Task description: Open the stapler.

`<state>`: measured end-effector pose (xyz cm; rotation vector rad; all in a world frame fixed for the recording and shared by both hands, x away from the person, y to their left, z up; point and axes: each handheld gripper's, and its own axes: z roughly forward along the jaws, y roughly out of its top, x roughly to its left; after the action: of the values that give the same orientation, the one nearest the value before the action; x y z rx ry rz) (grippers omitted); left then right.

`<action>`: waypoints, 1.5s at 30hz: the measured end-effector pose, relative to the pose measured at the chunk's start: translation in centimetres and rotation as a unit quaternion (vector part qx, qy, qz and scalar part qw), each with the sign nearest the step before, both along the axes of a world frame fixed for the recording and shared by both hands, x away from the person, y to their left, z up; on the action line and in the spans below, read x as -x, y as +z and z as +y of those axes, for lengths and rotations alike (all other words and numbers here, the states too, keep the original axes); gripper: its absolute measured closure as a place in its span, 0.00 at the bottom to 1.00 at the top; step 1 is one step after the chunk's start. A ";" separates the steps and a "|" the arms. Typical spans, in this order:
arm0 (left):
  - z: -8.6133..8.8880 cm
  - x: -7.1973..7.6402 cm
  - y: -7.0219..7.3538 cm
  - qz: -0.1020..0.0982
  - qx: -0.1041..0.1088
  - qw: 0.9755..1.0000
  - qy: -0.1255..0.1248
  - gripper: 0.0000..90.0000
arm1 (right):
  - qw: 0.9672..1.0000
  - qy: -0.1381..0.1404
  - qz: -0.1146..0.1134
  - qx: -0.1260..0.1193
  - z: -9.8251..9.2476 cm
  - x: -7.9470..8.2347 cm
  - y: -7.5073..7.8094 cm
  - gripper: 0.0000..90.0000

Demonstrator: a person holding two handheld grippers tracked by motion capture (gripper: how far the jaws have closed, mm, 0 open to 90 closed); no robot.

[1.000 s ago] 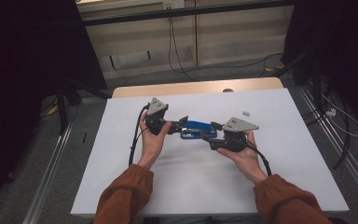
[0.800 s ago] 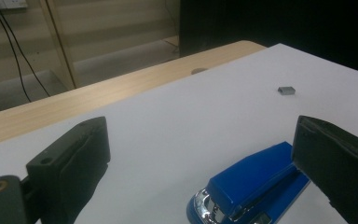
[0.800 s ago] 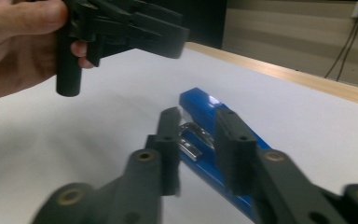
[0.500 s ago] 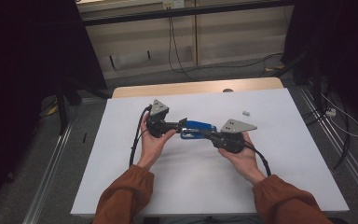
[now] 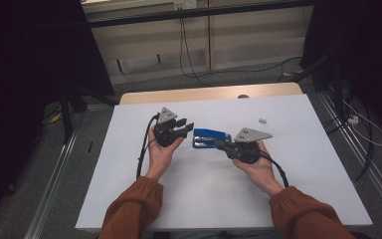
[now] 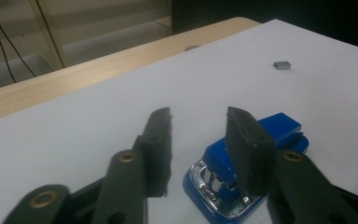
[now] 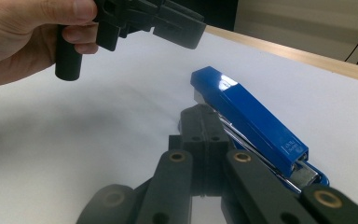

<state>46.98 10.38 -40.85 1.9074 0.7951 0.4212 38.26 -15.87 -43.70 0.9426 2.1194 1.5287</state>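
A blue stapler (image 5: 210, 138) lies flat on the white table top (image 5: 303, 164), between my two grippers. My left gripper (image 5: 185, 127) hovers just left of its metal front end; its jaws have just been closing and stand partly apart with nothing between them. In the left gripper view (image 6: 198, 114) the stapler (image 6: 279, 130) sits behind the right jaw, outside the gap. My right gripper (image 5: 219, 145) is shut, jaws pressed together with nothing in them (image 7: 200, 114), lying along the near side of the stapler (image 7: 251, 116). The left gripper (image 7: 177, 25) hangs above at the upper left.
A small grey block (image 5: 262, 120) lies on the table to the far right, also seen in the left gripper view (image 6: 283, 65). A wooden strip (image 5: 204, 93) borders the table's far edge. Cables and metal rails run on the floor around.
The left gripper's jaws have narrowed from wide apart. The right gripper's jaws have come together beside the stapler. Both hands and the stapler have stayed where they were.
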 end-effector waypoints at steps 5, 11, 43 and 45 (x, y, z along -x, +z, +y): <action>0.1 0.0 -0.3 0.014 -0.003 1.000 -0.008 0.88 | 1.000 -0.002 0.007 0.003 0.2 -0.3 -0.4 1.00; 0.2 0.1 -0.3 0.012 -0.010 1.000 -0.013 1.00 | 1.000 0.000 0.011 0.009 0.5 -0.6 -0.5 1.00; 0.2 -1.3 -2.6 0.054 -0.040 0.998 -0.013 1.00 | 0.993 -0.004 0.064 0.101 3.2 -4.8 -1.8 1.00; 0.1 -1.3 -2.8 0.056 -0.048 0.997 -0.018 1.00 | 0.992 -0.007 0.067 0.105 3.2 -4.9 -1.9 1.00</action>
<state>48.26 10.49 -43.68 2.0465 0.8238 0.3380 43.13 -12.71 -45.61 1.0061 2.3071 1.2372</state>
